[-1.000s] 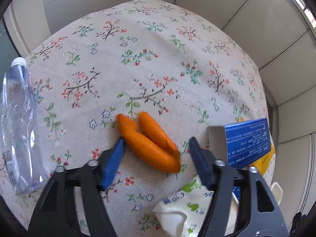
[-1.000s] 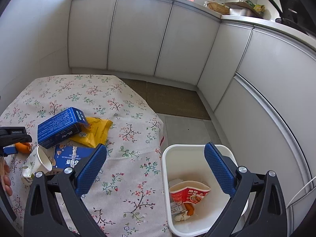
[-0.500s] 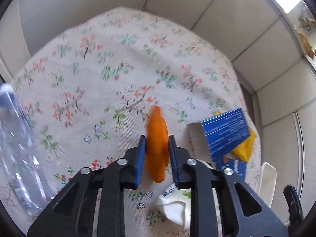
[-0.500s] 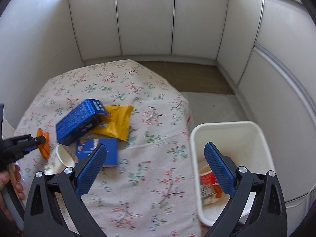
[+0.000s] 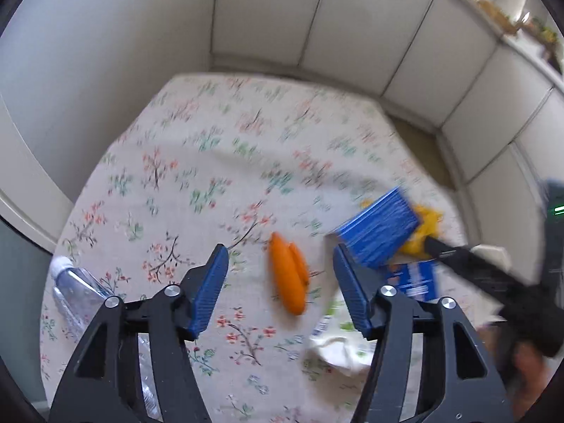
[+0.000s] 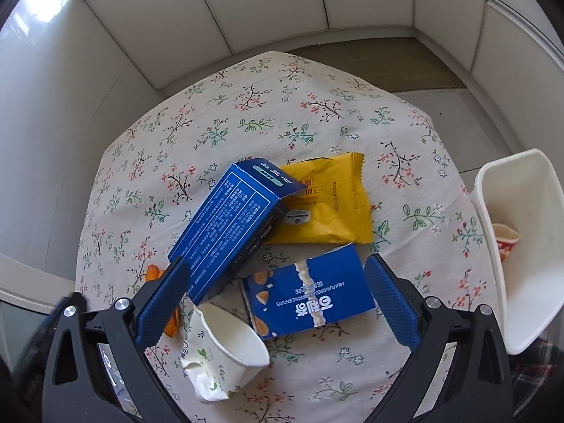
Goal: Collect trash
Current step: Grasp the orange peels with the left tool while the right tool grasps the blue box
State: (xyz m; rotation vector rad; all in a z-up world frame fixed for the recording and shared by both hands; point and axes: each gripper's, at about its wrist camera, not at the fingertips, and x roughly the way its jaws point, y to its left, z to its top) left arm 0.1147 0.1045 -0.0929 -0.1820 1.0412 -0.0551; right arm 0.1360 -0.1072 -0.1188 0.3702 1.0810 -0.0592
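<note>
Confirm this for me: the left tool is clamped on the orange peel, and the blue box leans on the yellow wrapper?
Not quite. In the left wrist view the left tool is open, its jaws just opened, with the orange peel loose between them. The blue box does lean on the yellow wrapper.

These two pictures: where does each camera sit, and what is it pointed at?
Left wrist: sits on the left tongs, looking down at the orange peel on the floral table; both open fingers show.
Right wrist: sits on the right tongs, looking down at the blue box; fingers open.
Shared: box, peel, crumpled paper cup.
</note>
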